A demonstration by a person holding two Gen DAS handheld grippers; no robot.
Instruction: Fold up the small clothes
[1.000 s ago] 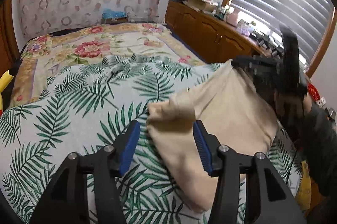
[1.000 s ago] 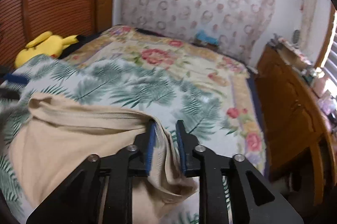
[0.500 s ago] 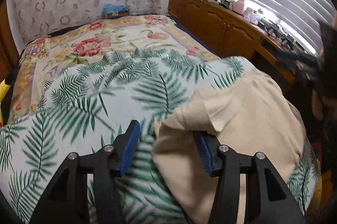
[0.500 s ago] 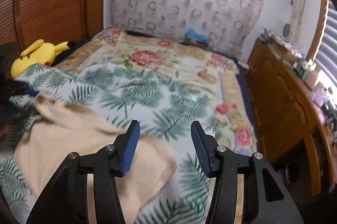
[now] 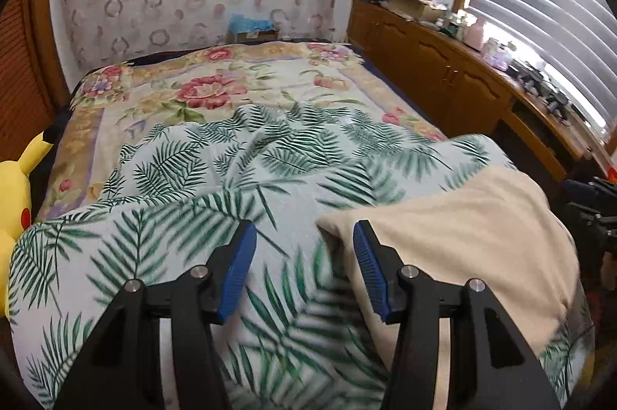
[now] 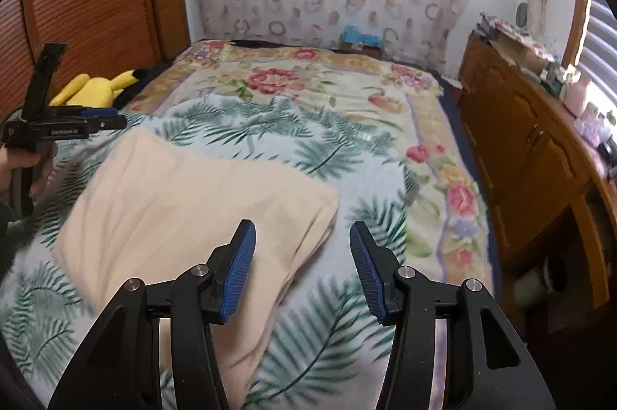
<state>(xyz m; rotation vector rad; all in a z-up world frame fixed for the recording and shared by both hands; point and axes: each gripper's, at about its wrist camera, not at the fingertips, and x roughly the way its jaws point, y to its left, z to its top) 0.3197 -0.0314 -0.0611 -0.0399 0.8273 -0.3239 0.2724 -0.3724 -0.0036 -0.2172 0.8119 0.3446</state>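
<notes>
A folded beige garment [image 5: 470,236] lies flat on the palm-leaf blanket [image 5: 185,186] near the bed's front right corner. My left gripper [image 5: 304,256] is open just left of the garment's near corner, its pads apart from the cloth. In the right wrist view the garment [image 6: 185,202] spreads to the left. My right gripper [image 6: 300,256] hangs open over its right edge, with nothing pinched. The left gripper [image 6: 112,120] shows there at the far left, held by a hand [image 6: 23,167]. The right gripper [image 5: 590,205] peeks in at the left view's right edge.
A floral bedspread [image 5: 216,90] covers the far half of the bed. A yellow plush toy [image 6: 96,88] lies at the left edge by the wooden wall. A cluttered wooden cabinet [image 6: 520,140] runs along the right under the window blinds. A blue box [image 5: 250,26] sits at the head.
My right gripper let go of the garment, opened and drew back to the right. The cloth dropped flat onto the blanket. My left gripper slid left off the garment's corner.
</notes>
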